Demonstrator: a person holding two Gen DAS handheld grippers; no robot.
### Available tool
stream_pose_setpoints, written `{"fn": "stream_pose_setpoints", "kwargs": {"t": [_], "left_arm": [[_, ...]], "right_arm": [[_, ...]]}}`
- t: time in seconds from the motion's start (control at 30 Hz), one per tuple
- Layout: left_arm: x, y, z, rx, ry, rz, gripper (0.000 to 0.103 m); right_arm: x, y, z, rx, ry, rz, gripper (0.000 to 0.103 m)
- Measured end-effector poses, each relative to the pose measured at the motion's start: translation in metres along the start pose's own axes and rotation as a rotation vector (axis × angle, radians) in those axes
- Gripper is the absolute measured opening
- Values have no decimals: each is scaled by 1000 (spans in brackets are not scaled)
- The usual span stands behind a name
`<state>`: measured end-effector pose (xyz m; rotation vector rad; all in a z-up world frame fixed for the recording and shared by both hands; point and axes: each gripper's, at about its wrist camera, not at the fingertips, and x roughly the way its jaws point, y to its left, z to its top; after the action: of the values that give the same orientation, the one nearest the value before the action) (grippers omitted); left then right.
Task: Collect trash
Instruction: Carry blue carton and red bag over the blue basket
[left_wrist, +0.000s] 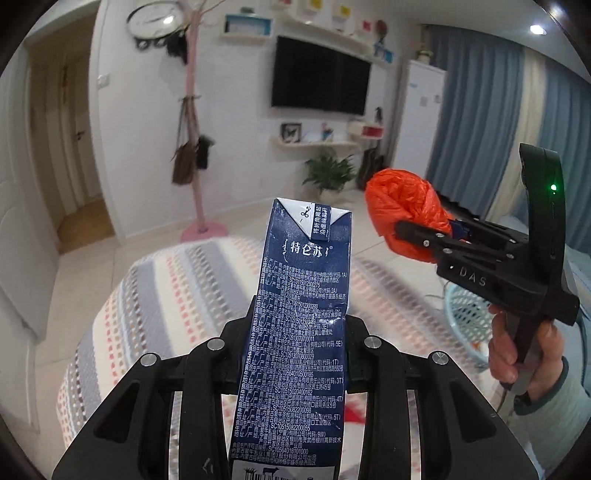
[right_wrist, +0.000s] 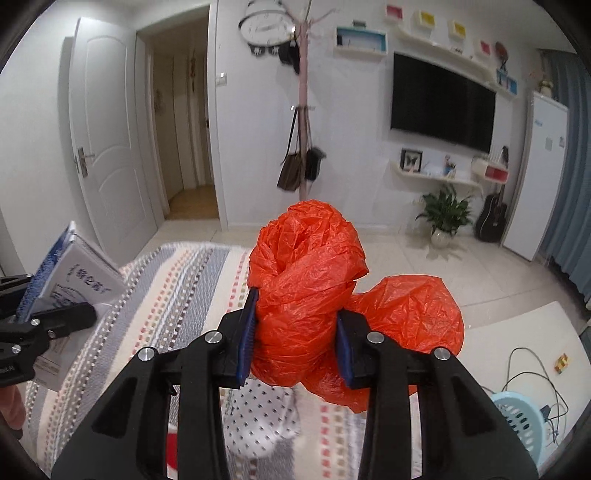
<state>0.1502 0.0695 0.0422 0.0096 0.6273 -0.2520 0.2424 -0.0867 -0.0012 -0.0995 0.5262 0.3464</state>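
Observation:
A tall dark blue milk carton (left_wrist: 295, 314) with white print stands upright between the jaws of my left gripper (left_wrist: 299, 332), which is shut on its lower half. The carton (right_wrist: 81, 273) and left gripper (right_wrist: 55, 317) also show at the left edge of the right wrist view. A crumpled orange plastic bag (right_wrist: 306, 266) bulges above and to the right of my right gripper (right_wrist: 295, 325), whose blue pads press on its middle. In the left wrist view, the right gripper (left_wrist: 417, 229) holds the bag (left_wrist: 399, 199) to the right of the carton, with a person's hand (left_wrist: 517, 350) on its handle.
Both grippers hang over a bed with a striped cover (right_wrist: 155, 288). A light blue mesh basket (right_wrist: 521, 417) stands on the floor at the lower right, beside a white surface (right_wrist: 517, 332) with cables. A pink coat stand (left_wrist: 195, 147) and a potted plant (left_wrist: 328, 173) are by the far wall.

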Motion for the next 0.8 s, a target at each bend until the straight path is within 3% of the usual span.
{"fn": "stream_pose_setpoints", "kwargs": {"t": [0.2, 0.37, 0.63, 0.8], "left_arm": [[-6, -57, 19, 49, -50, -66, 32], [8, -106, 26, 46, -44, -157, 32], [72, -175, 24, 3, 69, -361, 32], [115, -215, 16, 22, 136, -424, 32]], "right_arm": [[-64, -36, -2, 25, -73, -55, 33], [-101, -79, -15, 78, -83, -123, 33], [-143, -173, -67, 259, -62, -253, 33], [-148, -225, -111, 408, -13, -318, 33]]}}
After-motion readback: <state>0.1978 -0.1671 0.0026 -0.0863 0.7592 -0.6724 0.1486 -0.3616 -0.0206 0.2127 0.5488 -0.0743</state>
